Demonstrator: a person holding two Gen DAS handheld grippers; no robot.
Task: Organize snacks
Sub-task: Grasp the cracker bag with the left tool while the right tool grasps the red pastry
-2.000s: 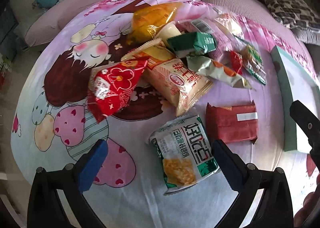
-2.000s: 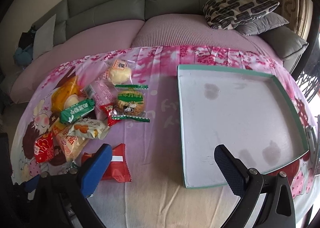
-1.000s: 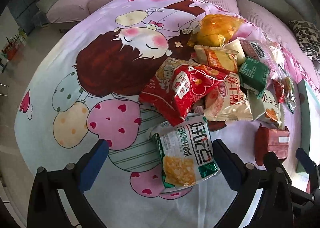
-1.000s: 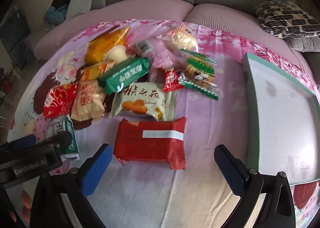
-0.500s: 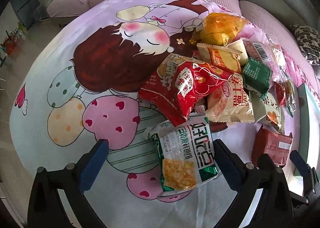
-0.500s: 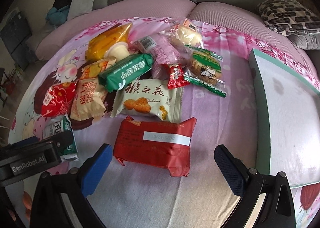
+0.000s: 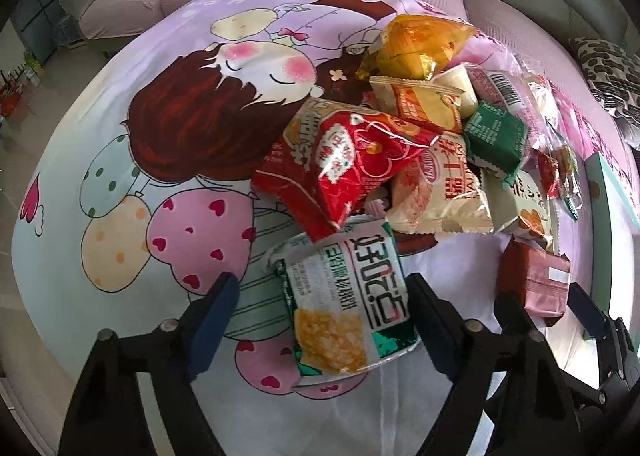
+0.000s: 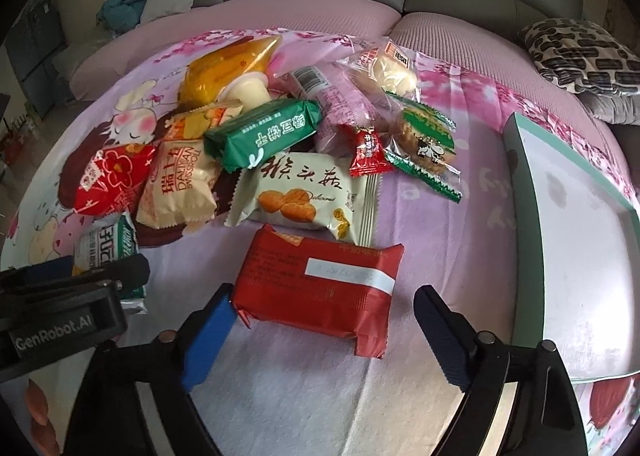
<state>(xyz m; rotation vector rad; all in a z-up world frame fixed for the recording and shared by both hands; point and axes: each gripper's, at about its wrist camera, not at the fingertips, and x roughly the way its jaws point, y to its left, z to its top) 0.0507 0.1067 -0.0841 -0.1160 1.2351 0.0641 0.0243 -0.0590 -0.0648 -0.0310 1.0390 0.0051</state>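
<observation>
- Two claws: the left claw [image 7: 320, 312] and the right claw [image 8: 324, 320].
- One tray [image 8: 520, 191], teal-rimmed with a pale floor.
- One patterned cushion [image 8: 576, 55] on the sofa.
- One printed sheet [image 8: 472, 191] under the snacks.
- Thirteen snack packets can be counted, some overlapping:
  - one red packet with a white strip [image 8: 316, 292]
  - one white-and-green packet [image 7: 348, 308]
  - one cream biscuit packet [image 8: 308, 191]
  - one long green packet [image 8: 264, 131]
  - one small red sweet [image 8: 368, 151]
  - one green-edged biscuit [image 8: 428, 135]
  - one clear bread bag [image 8: 384, 63]
  - one pink packet [image 8: 332, 95]
  - one orange bag [image 8: 228, 67]
  - one pale jelly cup [image 8: 248, 91]
  - one yellow-orange packet [image 8: 200, 119]
  - one beige roll packet [image 8: 180, 183]
  - one red flower-print bag [image 8: 108, 175]
</observation>
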